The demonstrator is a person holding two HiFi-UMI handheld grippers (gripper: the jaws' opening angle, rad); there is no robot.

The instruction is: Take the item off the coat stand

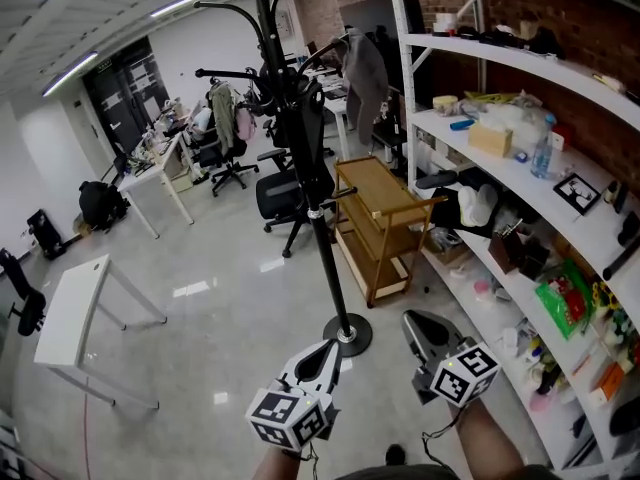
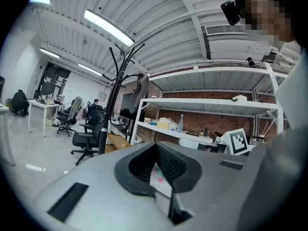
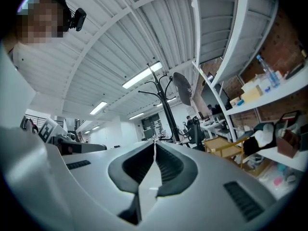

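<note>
Showing grey garment (image 1: 365, 78) hanging limp at one o'clock on an upper hook of the coat stand (image 1: 318, 208), probably handling light and floppy, suiting a pinch just below the hook; left gripper (image 1: 328, 348) and right gripper (image 1: 412, 320) at six o'clock, jaws touching, empty.
</note>
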